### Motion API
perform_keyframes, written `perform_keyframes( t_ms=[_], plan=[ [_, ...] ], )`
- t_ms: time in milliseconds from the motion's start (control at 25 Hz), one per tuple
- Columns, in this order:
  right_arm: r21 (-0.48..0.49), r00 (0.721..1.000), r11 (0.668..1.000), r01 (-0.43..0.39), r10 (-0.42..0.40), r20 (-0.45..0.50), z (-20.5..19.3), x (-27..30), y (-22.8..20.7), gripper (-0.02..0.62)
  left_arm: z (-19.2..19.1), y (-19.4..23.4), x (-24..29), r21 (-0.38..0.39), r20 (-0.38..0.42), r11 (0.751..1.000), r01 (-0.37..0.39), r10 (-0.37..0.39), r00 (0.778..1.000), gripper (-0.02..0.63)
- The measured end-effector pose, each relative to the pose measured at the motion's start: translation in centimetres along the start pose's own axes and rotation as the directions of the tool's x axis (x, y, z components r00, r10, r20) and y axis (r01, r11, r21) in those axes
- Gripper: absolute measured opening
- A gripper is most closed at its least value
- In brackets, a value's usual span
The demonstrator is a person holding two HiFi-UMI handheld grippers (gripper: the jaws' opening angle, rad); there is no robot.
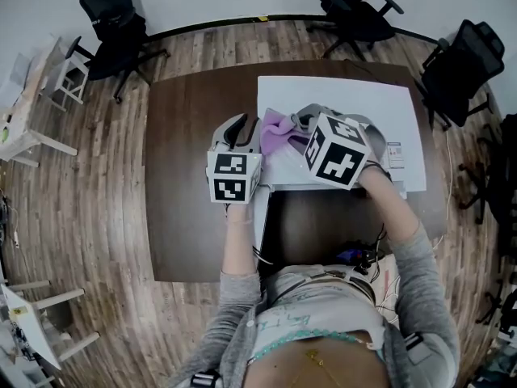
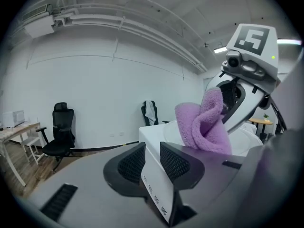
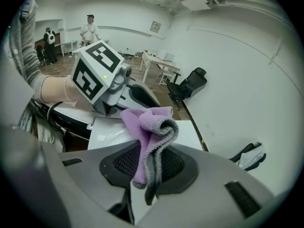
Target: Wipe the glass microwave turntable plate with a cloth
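My right gripper point(image 1: 305, 122) is shut on a purple cloth point(image 1: 275, 128), which bunches up between its jaws point(image 3: 152, 148) with a grey hem hanging down. The cloth point(image 3: 145, 122) hovers over the pale round glass plate point(image 3: 111, 133), which lies on a white box-shaped appliance point(image 1: 363, 103). In the left gripper view the cloth point(image 2: 204, 125) and right gripper point(image 2: 223, 113) sit above the plate's rim point(image 2: 244, 139). My left gripper point(image 1: 238, 129) is at the appliance's left edge. Its jaws point(image 2: 152, 148) stand apart, with a white slotted panel point(image 2: 159, 186) in the gap.
The appliance stands on a dark brown table point(image 1: 194, 136). Cables point(image 1: 359, 257) lie at the table's near edge. Black office chairs point(image 1: 113, 23) ring the table, and white tables point(image 1: 24, 111) stand at the left. People point(image 3: 89, 27) stand far off.
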State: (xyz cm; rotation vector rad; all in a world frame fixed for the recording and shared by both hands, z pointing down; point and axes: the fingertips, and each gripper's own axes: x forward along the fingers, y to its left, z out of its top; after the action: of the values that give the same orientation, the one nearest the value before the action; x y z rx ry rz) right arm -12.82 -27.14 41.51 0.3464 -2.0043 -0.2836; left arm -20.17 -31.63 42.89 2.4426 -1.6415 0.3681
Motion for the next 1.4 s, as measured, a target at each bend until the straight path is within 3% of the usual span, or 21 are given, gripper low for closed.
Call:
perform_keyframes(
  t_ms=[400, 720, 1400],
  plan=[
    [0.061, 0.994, 0.992, 0.110, -0.111, 0.005, -0.9, 1.5, -5.9, 0.098, 0.0, -0.7, 0.3, 0.023, 0.014, 1.000, 0.012, -0.012, 1.000, 0.103],
    [0.154, 0.988, 0.976, 0.153, -0.153, -0.008, -3.4, 1.7, -9.4, 0.098, 0.3, -0.9, 0.5, 0.032, 0.021, 0.999, 0.019, -0.019, 1.000, 0.087],
    [0.292, 0.969, 0.924, 0.246, -0.232, -0.085, -11.4, -1.6, -12.2, 0.098, 0.3, -0.6, 0.4, 0.022, 0.036, 0.999, 0.025, -0.026, 0.999, 0.078]
  ],
)
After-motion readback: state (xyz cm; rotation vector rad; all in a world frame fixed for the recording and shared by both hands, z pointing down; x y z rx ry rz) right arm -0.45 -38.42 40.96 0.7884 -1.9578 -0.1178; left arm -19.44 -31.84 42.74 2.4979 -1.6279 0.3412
